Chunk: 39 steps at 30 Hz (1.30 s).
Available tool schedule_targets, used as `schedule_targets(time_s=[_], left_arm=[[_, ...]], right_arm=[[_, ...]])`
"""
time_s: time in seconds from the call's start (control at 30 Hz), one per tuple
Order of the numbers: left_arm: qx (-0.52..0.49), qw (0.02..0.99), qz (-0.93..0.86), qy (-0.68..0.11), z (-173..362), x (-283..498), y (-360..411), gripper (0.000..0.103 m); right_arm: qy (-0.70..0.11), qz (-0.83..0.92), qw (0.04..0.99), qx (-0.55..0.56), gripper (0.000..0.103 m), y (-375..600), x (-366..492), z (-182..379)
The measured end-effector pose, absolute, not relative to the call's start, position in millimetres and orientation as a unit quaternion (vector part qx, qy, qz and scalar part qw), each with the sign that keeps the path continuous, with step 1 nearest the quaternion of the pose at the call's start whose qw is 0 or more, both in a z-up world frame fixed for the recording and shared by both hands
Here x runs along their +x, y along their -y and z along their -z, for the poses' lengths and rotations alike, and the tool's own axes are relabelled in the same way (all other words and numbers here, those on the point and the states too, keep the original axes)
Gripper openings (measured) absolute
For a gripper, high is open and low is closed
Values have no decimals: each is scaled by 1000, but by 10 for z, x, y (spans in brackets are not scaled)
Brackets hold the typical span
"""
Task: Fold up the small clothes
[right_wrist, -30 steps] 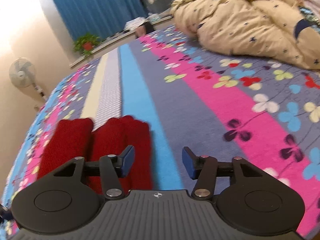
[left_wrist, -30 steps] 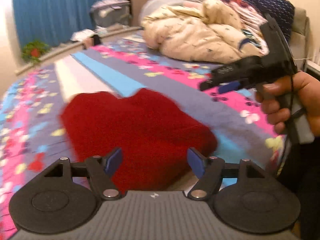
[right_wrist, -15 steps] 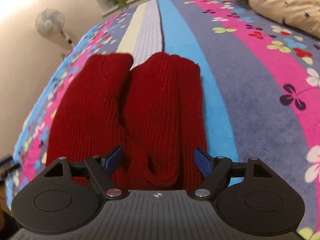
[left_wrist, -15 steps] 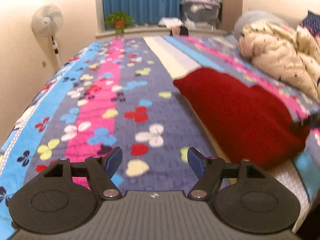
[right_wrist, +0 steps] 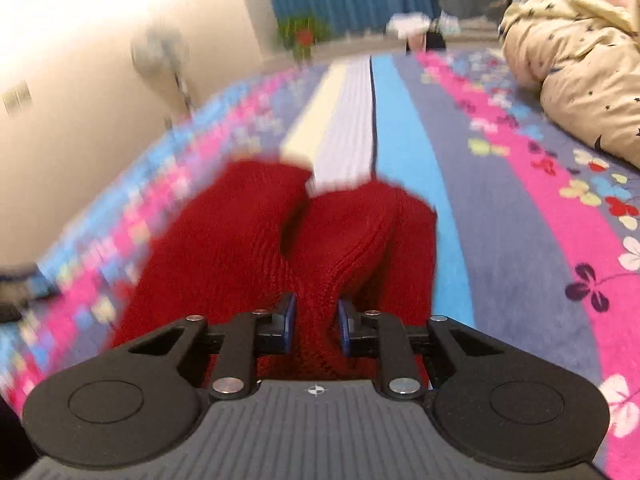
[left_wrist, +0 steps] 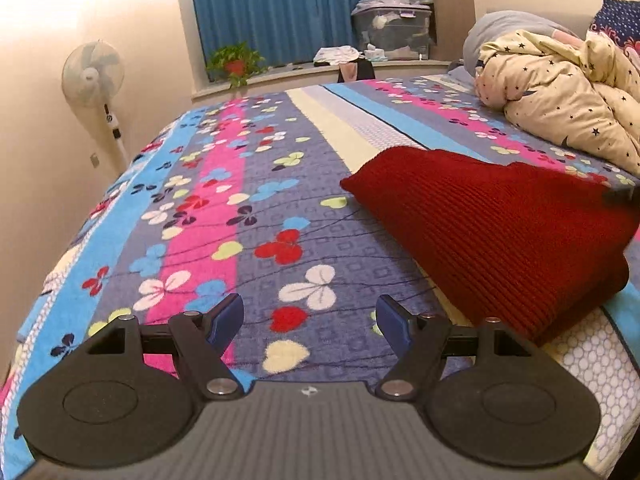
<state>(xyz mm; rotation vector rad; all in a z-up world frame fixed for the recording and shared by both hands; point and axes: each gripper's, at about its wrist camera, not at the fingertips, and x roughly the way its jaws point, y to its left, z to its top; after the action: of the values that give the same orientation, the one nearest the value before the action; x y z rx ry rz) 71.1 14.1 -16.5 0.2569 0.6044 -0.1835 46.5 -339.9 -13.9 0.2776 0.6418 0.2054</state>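
A folded red knit garment [left_wrist: 492, 224] lies on the flowered bedspread [left_wrist: 240, 216], to the right in the left wrist view. My left gripper [left_wrist: 310, 318] hovers open over bare bedspread to the left of it, nothing between its fingers. In the right wrist view the red knit garment [right_wrist: 248, 236] fills the middle, and my right gripper [right_wrist: 316, 322] is closing on a bunched ridge of its near edge, the blue pads pressing the knit from both sides. The right gripper's dark tip [left_wrist: 622, 194] shows at the garment's far right edge in the left wrist view.
A cream star-print duvet [left_wrist: 560, 96] is heaped at the bed's right. A standing fan [left_wrist: 94, 80] is by the left wall. A potted plant [left_wrist: 236, 62] and storage boxes [left_wrist: 394, 26] sit on the window ledge before blue curtains. The bed's left edge drops off near the wall.
My right gripper moved over the red garment and closed on its near edge. My left gripper swung left off the garment onto bare bedspread and stayed open.
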Motion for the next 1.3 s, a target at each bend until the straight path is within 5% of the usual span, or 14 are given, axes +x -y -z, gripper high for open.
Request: schedule_targets(time_s=[0.2, 0.5, 0.6, 0.73, 0.87, 1.0, 1.17, 1.3], left_arm=[[123, 943, 87, -298, 185, 745, -171, 78], [112, 943, 79, -302, 181, 805, -216, 78], [115, 942, 80, -304, 197, 818, -199, 78], [121, 941, 80, -307, 228, 827, -169, 78], [121, 941, 81, -304, 230, 825, -165, 79], [121, 940, 80, -309, 260, 845, -155, 79], [128, 939, 82, -309, 285, 849, -108, 79], [138, 937, 83, -309, 326, 836, -73, 79]], right_arm=[[-225, -93, 953, 182, 20, 3686, 254, -126], [-208, -6, 956, 206, 19, 4004, 135, -88], [-244, 12, 950, 196, 19, 4001, 211, 6], [-402, 50, 884, 232, 20, 4137, 455, 465], [-392, 62, 889, 228, 23, 4166, 442, 413], [-347, 112, 905, 218, 49, 4246, 353, 284], [-305, 52, 921, 235, 52, 4216, 364, 185], [-350, -1, 915, 201, 69, 3987, 590, 305]])
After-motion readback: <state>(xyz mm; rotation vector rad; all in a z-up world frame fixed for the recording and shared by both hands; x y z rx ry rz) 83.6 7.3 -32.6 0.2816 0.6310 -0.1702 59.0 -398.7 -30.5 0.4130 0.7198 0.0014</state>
